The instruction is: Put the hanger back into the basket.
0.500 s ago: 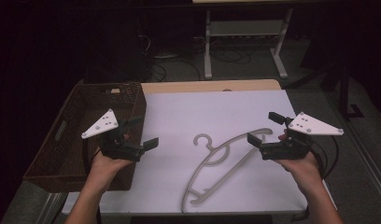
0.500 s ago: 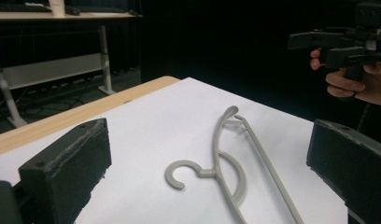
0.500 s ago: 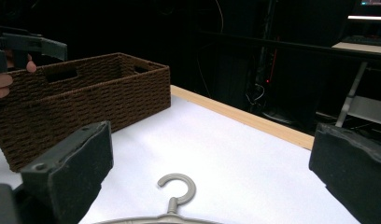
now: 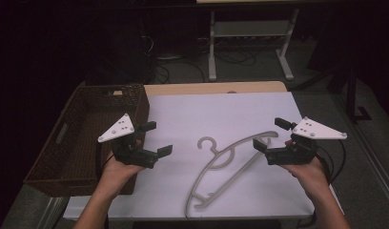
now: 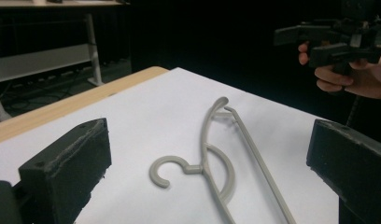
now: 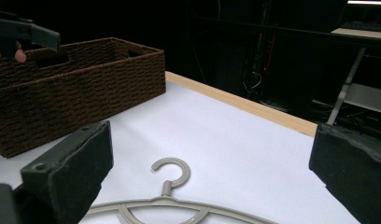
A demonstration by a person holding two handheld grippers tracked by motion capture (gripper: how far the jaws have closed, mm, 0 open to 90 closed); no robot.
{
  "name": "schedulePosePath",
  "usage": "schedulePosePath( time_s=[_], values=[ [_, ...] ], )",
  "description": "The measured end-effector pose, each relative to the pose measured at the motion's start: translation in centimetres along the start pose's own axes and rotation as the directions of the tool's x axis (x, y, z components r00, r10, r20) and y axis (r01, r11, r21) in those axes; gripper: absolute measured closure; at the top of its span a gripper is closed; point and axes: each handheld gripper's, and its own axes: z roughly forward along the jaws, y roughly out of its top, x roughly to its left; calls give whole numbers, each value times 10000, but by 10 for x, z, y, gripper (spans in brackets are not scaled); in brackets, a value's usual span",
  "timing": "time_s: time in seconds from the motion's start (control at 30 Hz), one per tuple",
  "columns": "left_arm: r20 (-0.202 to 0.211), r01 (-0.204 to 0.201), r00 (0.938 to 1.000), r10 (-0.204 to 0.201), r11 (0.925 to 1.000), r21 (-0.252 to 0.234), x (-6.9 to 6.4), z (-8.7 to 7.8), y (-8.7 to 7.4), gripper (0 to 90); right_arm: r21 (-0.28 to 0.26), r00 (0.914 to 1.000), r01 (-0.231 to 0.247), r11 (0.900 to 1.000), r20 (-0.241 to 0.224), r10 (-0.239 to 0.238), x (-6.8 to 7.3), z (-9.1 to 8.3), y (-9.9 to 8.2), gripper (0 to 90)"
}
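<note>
No readable text, label, brand, number or sign appears on anything here; every surface in view is unmarked.

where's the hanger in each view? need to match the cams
High view: the hanger lies flat on the white sheet, lower centre, between the two grippers, hook toward the basket.
Left gripper view: lower centre, hook at its left, between the open jaws.
Right gripper view: bottom centre, hook up, cut off by the bottom edge.
Shared landmark: the table's wooden edge strip beyond the sheet.
</note>
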Motion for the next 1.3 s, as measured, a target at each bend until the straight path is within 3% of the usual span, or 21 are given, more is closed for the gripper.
schedulePosePath(
  time_s=[0.67,1.2,1.3],
  values=[
    [822,85,9965,-144,9974,722,-9,43,-17,0,714,9998,-217,9972,1,217,3,2,-33,0],
    [879,57,9960,-173,9914,1306,-10,65,-30,0,805,9984,-416,9959,411,383,0,-4,-55,0],
    [813,67,9965,-181,9903,1386,-9,68,-31,0,845,9989,-261,9961,402,228,0,-3,-56,0]
  ],
)
